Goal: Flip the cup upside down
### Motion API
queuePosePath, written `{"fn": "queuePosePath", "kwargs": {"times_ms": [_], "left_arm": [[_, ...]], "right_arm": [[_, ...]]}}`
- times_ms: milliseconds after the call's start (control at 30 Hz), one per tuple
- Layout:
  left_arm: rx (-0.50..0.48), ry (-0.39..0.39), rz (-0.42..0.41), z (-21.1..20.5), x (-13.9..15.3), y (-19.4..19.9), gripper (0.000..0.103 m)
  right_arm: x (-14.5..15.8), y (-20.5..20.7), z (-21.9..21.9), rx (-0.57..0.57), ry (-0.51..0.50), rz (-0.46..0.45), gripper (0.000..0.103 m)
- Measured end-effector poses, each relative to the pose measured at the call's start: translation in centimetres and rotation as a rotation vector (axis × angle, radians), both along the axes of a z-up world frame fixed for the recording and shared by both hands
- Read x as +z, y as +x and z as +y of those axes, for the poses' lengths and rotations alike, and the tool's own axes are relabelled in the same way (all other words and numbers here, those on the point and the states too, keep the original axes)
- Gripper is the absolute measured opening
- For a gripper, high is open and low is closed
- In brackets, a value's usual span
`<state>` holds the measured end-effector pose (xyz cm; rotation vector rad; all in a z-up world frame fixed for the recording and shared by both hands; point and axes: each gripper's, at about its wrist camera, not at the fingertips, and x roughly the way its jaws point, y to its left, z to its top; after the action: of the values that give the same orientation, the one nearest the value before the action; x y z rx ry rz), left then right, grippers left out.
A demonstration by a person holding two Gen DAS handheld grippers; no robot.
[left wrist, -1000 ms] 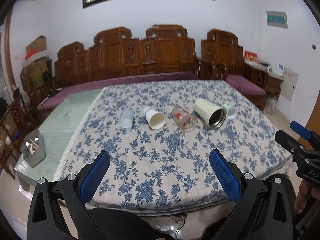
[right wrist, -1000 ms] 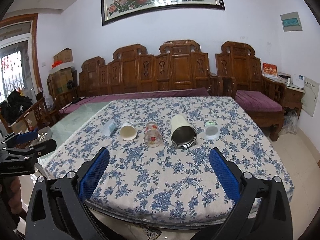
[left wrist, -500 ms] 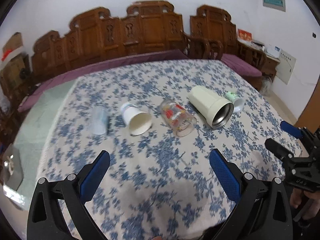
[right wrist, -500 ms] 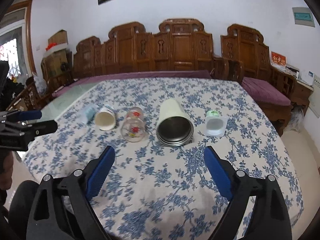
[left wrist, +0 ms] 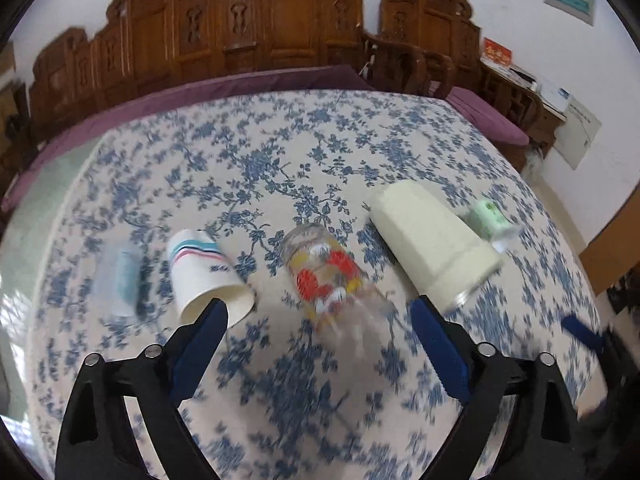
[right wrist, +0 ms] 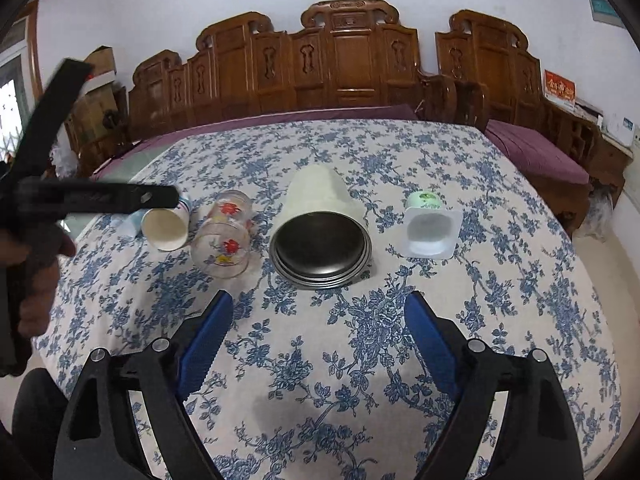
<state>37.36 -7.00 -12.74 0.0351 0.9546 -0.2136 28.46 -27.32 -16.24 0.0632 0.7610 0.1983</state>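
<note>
Several cups lie on their sides in a row on the flowered tablecloth (right wrist: pixel 320 360). From left: a clear blue cup (left wrist: pixel 120 280), a white paper cup (left wrist: pixel 204 276) (right wrist: pixel 166 228), a printed glass (left wrist: pixel 328 276) (right wrist: pixel 224 240), a large cream metal cup (left wrist: pixel 432 248) (right wrist: pixel 320 228) and a small green-bottomed plastic cup (left wrist: pixel 490 220) (right wrist: pixel 428 228). My left gripper (left wrist: pixel 320 344) is open just short of the glass. My right gripper (right wrist: pixel 320 340) is open, empty, in front of the cream cup.
The left gripper's body (right wrist: pixel 80 200) and the hand holding it reach in at the left of the right wrist view, over the paper cup. Carved wooden benches (right wrist: pixel 348 64) with purple cushions stand behind the table. The table's edge falls away to the right.
Both grippers have moved forward and down toward the row of cups. The left view is blurred from motion. The cups have not moved.
</note>
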Motion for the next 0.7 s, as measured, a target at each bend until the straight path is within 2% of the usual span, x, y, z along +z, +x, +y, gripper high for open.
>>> {"fn": "queuePosePath", "kwargs": {"times_ms": [100, 233, 400, 700], "left_arm": [[0.01, -0.011, 0.036, -0.6, -1.2, 2.1, 0.08], [0.032, 0.001, 0.101, -1.5, -3.3, 4.7, 0.066], [0.046, 0.096, 0.156, -2.9, -5.5, 6.8, 0.063], [0.057, 0.108, 0.238, -3.1, -6.9, 8.0, 0.066]], "right_arm": [[-0.6, 0.3, -0.2, -0.006, 0.012, 0.011, 0.089], [-1.1, 0.3, -0.7, -0.018, 0.034, 0.021, 0.089], [-1.4, 0.4, -1.2, -0.023, 0.06, 0.034, 0.089], [-1.0, 0.3, -1.8, -0.025, 0.079, 0.023, 0.089]]}}
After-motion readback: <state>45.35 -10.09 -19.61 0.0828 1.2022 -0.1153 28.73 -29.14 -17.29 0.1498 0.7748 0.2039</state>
